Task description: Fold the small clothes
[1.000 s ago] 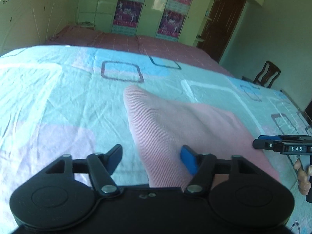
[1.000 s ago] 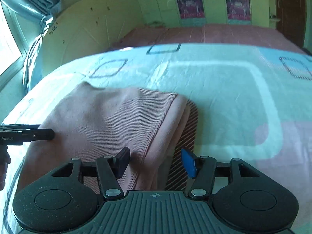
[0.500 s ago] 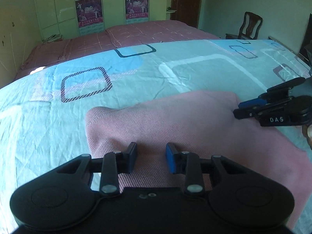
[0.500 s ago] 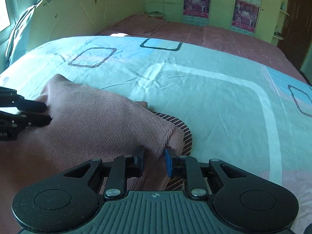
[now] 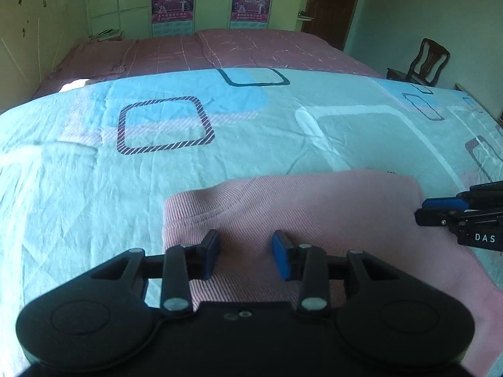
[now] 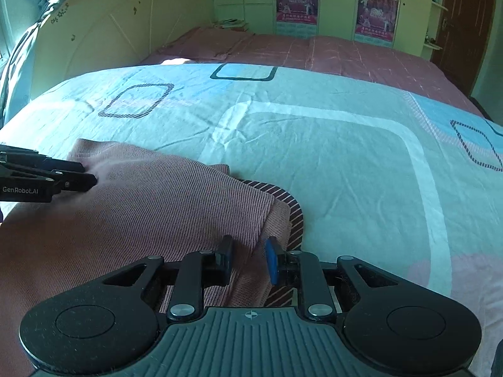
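A pink ribbed garment (image 5: 314,207) lies folded on the patterned bedsheet (image 5: 94,188). My left gripper (image 5: 246,256) rests on its near left edge; its jaws are opening, and the cloth lies between the pads without being pinched. In the right wrist view the garment (image 6: 157,207) fills the lower left, a dark striped layer (image 6: 294,216) showing under its right edge. My right gripper (image 6: 248,257) is shut on a fold of that right edge. Each gripper shows in the other's view: the right gripper (image 5: 422,210), the left gripper (image 6: 86,174).
The light blue sheet (image 6: 345,172) with square patterns spreads far ahead and to both sides. Behind it lies a pink bedspread (image 5: 251,47), then wardrobes with posters (image 5: 173,0). A wooden chair (image 5: 427,59) stands at the far right, a curtain (image 6: 19,47) at the left.
Both grippers came down onto the garment and their jaws narrowed. The right one closed on the right edge fold. The left one closed near the left edge, then widened a little.
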Demonstrator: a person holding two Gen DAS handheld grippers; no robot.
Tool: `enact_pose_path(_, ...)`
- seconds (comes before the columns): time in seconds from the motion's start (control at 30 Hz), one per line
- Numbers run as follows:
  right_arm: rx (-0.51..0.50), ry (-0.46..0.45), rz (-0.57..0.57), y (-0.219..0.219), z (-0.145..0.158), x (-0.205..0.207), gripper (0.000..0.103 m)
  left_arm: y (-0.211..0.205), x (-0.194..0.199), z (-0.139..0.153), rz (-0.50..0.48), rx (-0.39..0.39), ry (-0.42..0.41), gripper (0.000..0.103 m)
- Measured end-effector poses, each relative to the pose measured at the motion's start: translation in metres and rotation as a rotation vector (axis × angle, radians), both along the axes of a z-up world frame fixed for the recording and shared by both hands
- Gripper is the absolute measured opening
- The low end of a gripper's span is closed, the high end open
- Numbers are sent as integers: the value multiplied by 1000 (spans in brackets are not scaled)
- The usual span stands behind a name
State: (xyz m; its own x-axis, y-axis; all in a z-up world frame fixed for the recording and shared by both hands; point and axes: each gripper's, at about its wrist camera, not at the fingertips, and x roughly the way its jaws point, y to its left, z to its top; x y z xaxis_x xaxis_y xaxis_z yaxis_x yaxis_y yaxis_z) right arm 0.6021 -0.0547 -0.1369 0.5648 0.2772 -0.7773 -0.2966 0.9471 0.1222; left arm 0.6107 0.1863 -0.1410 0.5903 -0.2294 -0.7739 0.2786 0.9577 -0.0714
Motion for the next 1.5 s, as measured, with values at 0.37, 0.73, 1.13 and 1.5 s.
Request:
enact_pose_path(0.37, 32, -26, 165, -10, 36, -114, 21, -7, -149, 37, -109, -57, -108, 32)
enact_pose_path(0.73, -39, -25, 128, -16, 8, -138, 20, -16, -186, 10, -11, 0, -97, 27)
enact_pose_path(1.13, 129, -51, 30, -80, 40, -227, 21, -3, -307, 25, 188, -3, -167, 36)
enact_pose_path(1.5, 176, -234, -32, -93, 104, -340, 103, -69, -407, 109, 279, 35, -422, 102)
